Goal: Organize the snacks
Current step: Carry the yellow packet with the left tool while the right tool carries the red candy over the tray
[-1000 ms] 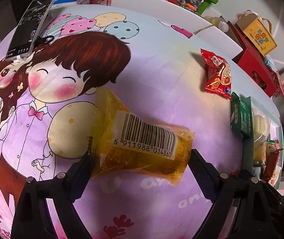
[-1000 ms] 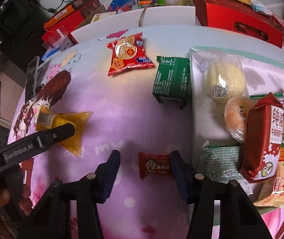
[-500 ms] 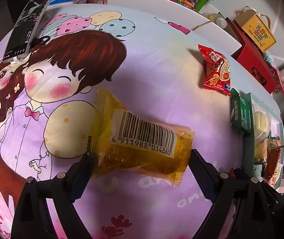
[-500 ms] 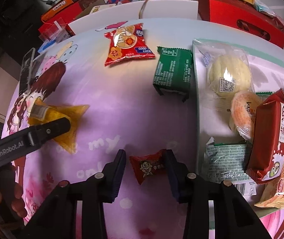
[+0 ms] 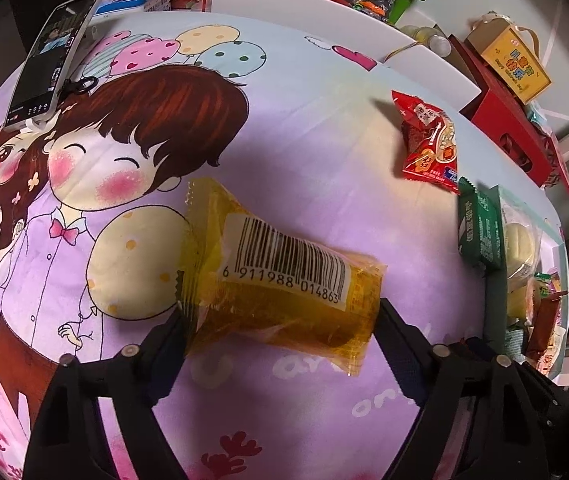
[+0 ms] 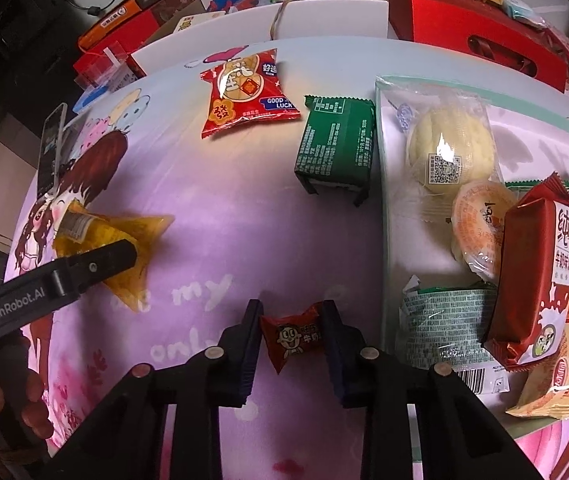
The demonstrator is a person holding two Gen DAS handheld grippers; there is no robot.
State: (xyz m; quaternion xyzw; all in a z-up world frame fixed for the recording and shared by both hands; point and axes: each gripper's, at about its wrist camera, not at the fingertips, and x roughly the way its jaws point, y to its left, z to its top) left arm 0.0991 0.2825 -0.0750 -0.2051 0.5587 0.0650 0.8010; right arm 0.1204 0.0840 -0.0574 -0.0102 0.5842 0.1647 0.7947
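Indoor light, dimmish, purple cast; glare on bun wrapper (image 6: pixel 442 148); heavy fisheye warp, dark vignette corners; sharp focus.

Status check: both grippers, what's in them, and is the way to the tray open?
Left gripper shut on yellow packet. Right gripper shut on small red candy. Tray to the right already crowded; nothing between.

A phone (image 5: pixel 53 58) is lying at 10 o'clock on the cartoon cloth (image 5: pixel 284 120); a red box (image 6: pixel 472 28) is sitting at 1 o'clock.
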